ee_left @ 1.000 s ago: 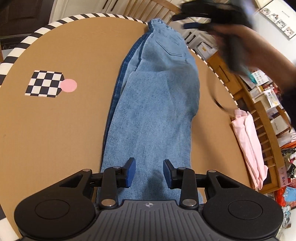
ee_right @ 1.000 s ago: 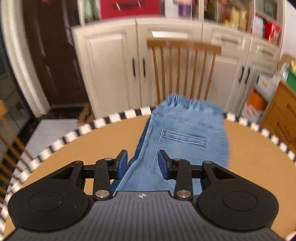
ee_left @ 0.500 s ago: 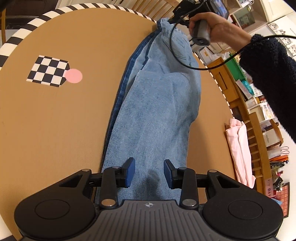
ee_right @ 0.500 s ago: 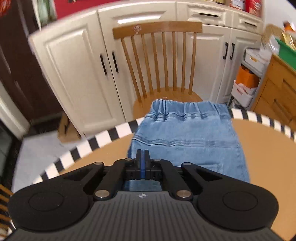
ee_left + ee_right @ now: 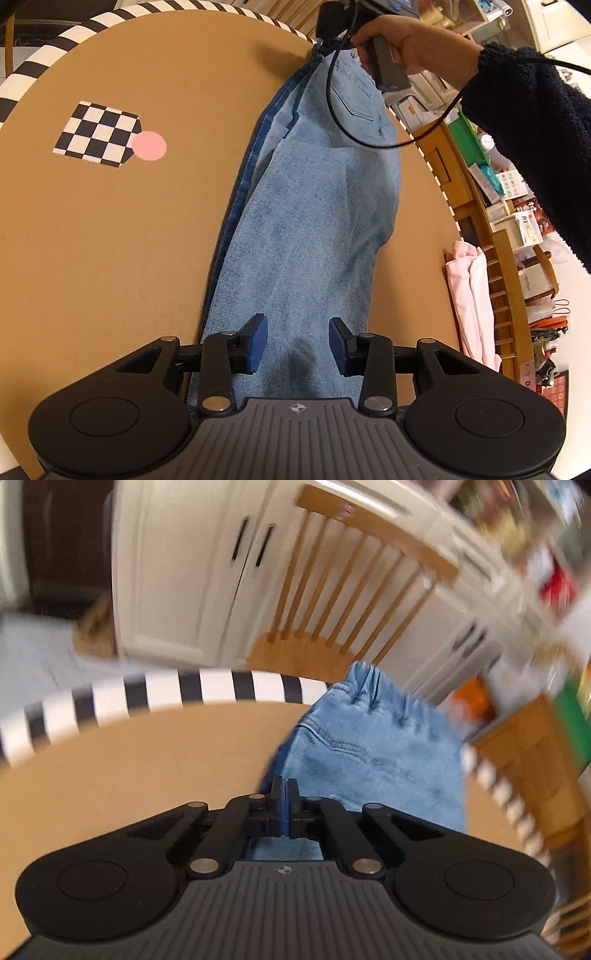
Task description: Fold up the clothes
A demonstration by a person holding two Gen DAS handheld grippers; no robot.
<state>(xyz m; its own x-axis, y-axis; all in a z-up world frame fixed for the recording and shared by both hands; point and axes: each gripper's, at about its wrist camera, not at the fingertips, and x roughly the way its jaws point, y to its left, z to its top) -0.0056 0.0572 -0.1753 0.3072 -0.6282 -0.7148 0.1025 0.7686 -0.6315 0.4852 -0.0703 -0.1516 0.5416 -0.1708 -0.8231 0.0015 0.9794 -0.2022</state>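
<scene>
Left wrist view shows the jeans stretched long across the round table — soft, faded blue denim, a darker seam stripe down the left edge, a stitched back pocket near the far end. The tabletop is smooth tan board with a black-and-white striped rim; a checkerboard marker with a pink dot lies flat on it, well apart from the denim. The left gripper hovers over the near leg end, its blue pads apart and easing wider, with cloth below them but not pinched. At the far end a hand in a fuzzy dark sleeve holds the other tool over the waistband, a black cable looping down. A pink cloth hangs over a wooden chair to the right.

Right wrist view, blurred with motion: the right gripper has its pads pressed flat together, at the left edge of the denim — whether any fabric is caught between them I cannot tell. A second ago those pads stood apart; now the elastic, gathered waistband sits off to the right of them rather than straight ahead, and a spindle-back wooden chair stands beyond the rim
</scene>
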